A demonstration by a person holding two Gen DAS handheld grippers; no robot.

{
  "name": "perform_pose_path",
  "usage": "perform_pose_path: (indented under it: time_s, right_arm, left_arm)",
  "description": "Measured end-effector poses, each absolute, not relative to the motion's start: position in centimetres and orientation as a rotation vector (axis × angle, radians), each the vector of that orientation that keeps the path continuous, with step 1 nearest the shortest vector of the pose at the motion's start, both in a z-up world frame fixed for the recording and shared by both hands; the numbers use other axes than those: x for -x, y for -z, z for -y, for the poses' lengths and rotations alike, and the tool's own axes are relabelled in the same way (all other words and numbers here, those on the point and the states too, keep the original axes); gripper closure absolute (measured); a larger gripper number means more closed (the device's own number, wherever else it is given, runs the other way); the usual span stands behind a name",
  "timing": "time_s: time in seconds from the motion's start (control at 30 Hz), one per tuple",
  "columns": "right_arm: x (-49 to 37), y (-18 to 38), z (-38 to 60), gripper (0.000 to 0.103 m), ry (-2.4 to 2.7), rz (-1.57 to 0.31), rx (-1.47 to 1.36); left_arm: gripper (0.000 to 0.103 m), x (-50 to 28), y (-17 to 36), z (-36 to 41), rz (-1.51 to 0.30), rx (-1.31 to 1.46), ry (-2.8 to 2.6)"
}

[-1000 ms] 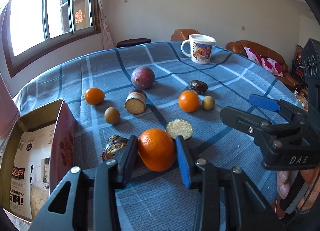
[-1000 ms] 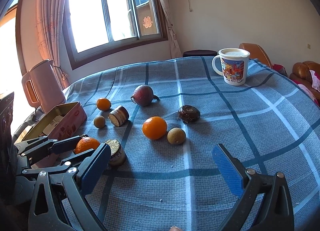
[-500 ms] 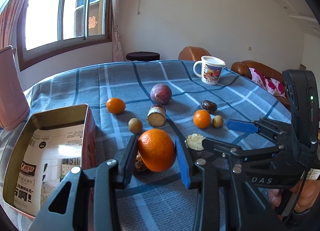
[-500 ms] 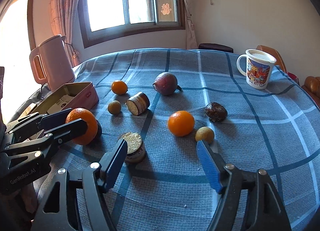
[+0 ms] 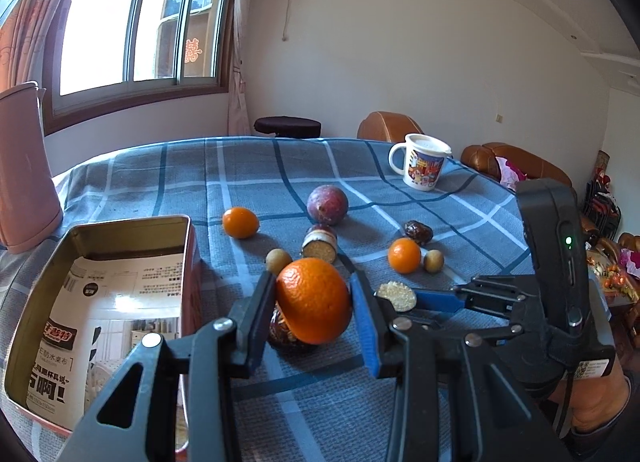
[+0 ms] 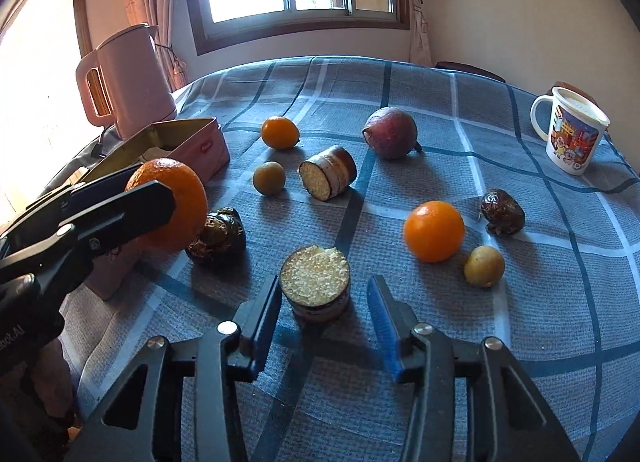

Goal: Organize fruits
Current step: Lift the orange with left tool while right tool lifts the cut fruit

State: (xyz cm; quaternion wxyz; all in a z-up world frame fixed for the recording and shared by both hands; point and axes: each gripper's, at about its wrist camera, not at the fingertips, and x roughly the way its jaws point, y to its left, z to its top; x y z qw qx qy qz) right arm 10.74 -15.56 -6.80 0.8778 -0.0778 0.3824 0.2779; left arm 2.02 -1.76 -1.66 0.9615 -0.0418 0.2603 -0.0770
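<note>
My left gripper (image 5: 314, 302) is shut on a large orange (image 5: 313, 300) and holds it above the blue checked cloth, just right of the open pink tin (image 5: 100, 294); the orange also shows in the right wrist view (image 6: 172, 202). My right gripper (image 6: 322, 304) is open, its jaws on either side of an upright cut fruit piece (image 6: 316, 286) without touching it. A second orange (image 6: 434, 230), a small orange (image 6: 279, 132), a purple round fruit (image 6: 390, 132), a lying cut piece (image 6: 328, 178), dark dates (image 6: 502, 212) and small yellow fruits (image 6: 484, 266) lie on the cloth.
A pink kettle (image 6: 126, 78) stands behind the tin at the table's left edge. A printed mug (image 6: 572, 130) stands at the far right. A dark wrinkled fruit (image 6: 218, 236) lies under the held orange. Sofas (image 5: 516, 162) stand beyond the table.
My left gripper has lifted the large orange off the cloth and drawn back toward the tin. My right gripper has moved left and forward, narrowing around the upright cut piece.
</note>
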Motion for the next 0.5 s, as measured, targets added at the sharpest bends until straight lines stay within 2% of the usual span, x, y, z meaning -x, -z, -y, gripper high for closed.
perform_pose_path:
  time_s: [0.03,0.5]
  right_arm:
    - [-10.6,6.78,15.53,0.067,-0.587,-0.792,0.163]
    - [-9.6,6.02,16.16,0.067,-0.609,-0.709,0.126]
  left_arm:
    - [0.063,-2.04,1.7,1.81,-0.529,0.084,0.158]
    - [0.063,-1.38,1.62,2.09,-0.497,0.069,0.145]
